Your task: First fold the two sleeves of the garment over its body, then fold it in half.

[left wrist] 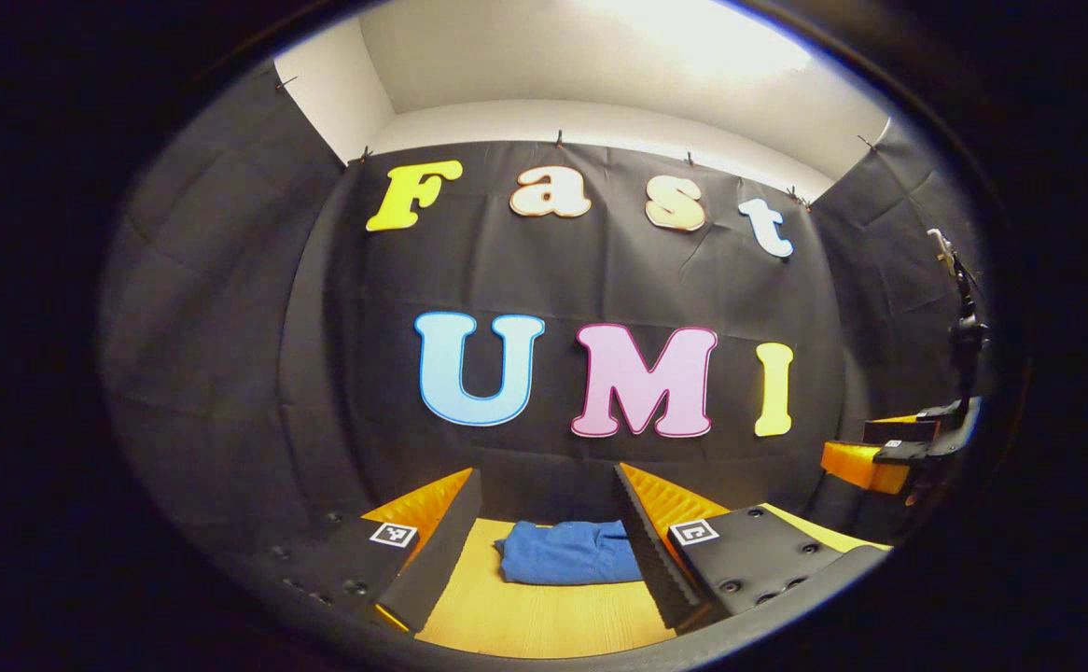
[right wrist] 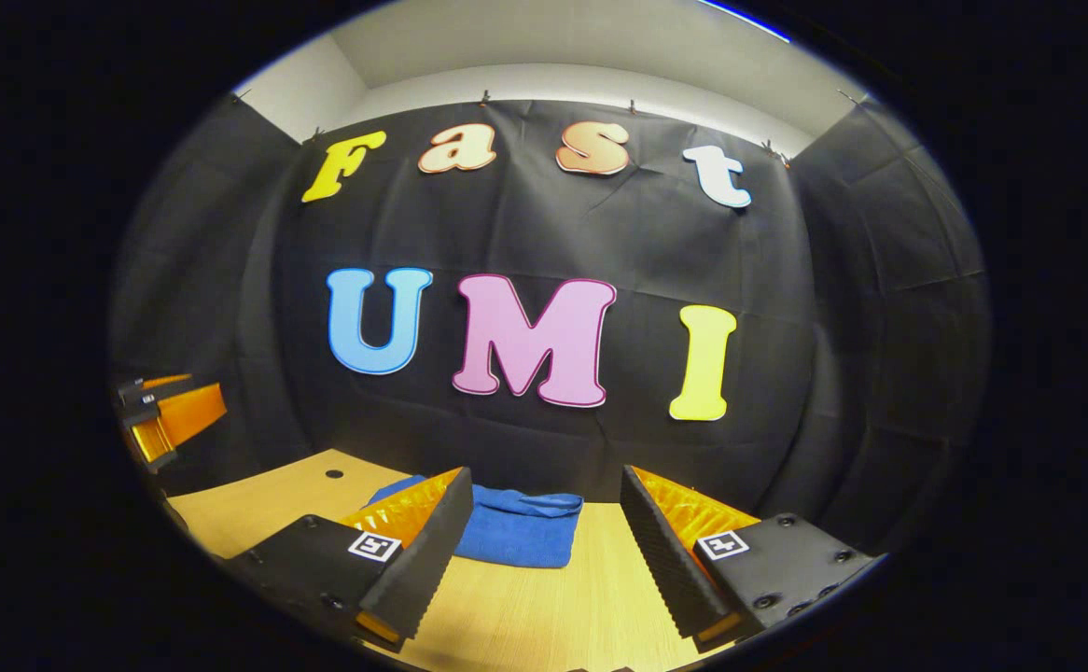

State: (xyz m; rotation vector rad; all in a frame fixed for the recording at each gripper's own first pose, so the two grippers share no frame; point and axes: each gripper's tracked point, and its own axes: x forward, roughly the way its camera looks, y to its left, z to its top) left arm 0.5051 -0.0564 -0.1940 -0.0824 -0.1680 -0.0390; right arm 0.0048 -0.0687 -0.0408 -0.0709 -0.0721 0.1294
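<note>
Wooden table (right wrist: 525, 607) bears a folded blue garment (right wrist: 516, 527); both grippers (left wrist: 544, 569) (right wrist: 539, 579) gape apart.

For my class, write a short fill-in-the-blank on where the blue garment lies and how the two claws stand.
1. The garment on the wooden table is ____ in colour.
2. Both the left claw and the right claw have their fingers spread ____, holding nothing.
3. The garment lies in a compact folded bundle near the booth's ____ wall.
4. In the right gripper view, the other claw shows at the ____ edge.

Missing words: blue; open; back; left
</note>
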